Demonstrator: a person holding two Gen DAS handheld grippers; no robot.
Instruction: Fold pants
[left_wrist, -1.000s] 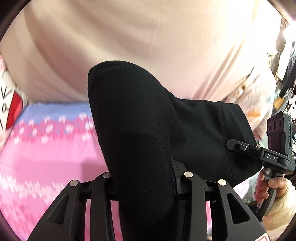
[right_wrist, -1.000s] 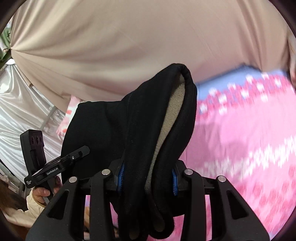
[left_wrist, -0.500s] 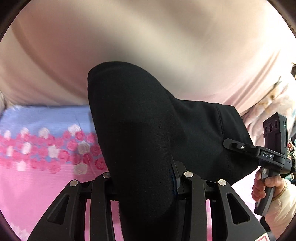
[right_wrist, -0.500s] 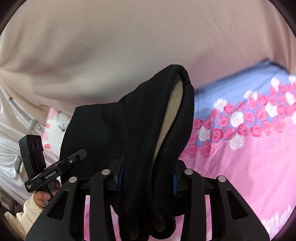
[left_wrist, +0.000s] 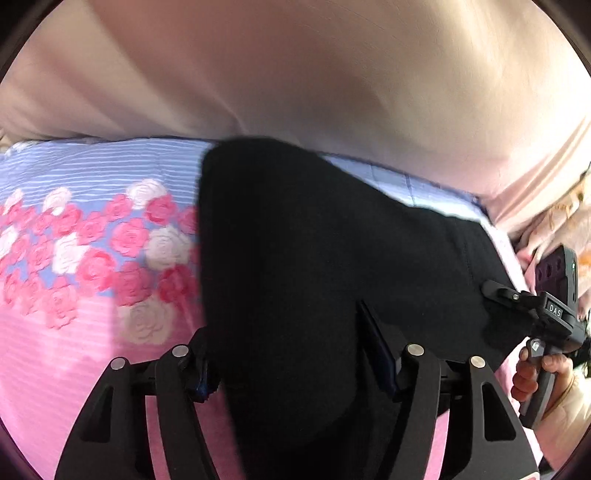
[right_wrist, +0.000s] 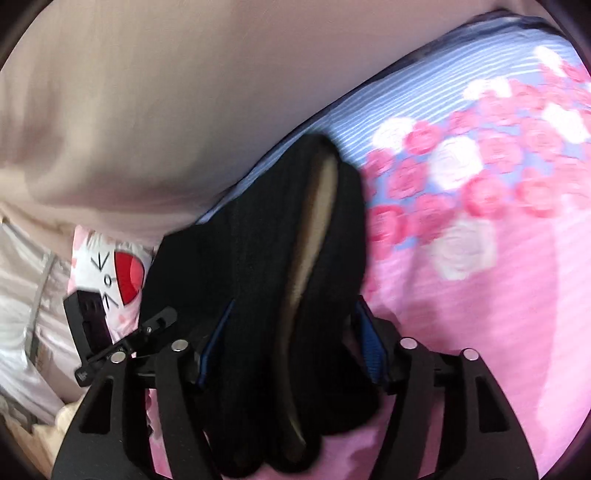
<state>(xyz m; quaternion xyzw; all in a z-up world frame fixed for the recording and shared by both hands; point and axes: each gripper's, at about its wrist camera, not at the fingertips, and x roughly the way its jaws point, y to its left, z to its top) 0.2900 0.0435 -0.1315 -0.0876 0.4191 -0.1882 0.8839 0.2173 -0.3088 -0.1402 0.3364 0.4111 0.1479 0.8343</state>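
Note:
The black pants (left_wrist: 295, 240) with a pale fleece lining (right_wrist: 317, 221) hang bunched between both grippers, low over the pink rose bed cover (left_wrist: 74, 332). My left gripper (left_wrist: 291, 362) has its jaws opening; the cloth still lies between the spread pads, no longer pinched. My right gripper (right_wrist: 291, 343) is opening the same way, its blue pads (right_wrist: 369, 343) standing off a folded edge of the pants (right_wrist: 258, 258). In the left wrist view the right gripper (left_wrist: 554, 314) shows at the right, held by a hand (left_wrist: 532, 373). In the right wrist view the left gripper (right_wrist: 110, 332) shows at the left.
A beige cloth (left_wrist: 295, 74) hangs behind the bed and fills the top of both views. A white and pink pillow with a red patch (right_wrist: 122, 273) lies at the bed's left end. The bed cover (right_wrist: 480, 295) spreads out to the right.
Both grippers have come down toward the bed with the pants. Their jaws, pinched on the cloth before, now stand spread, and the cloth sags between them.

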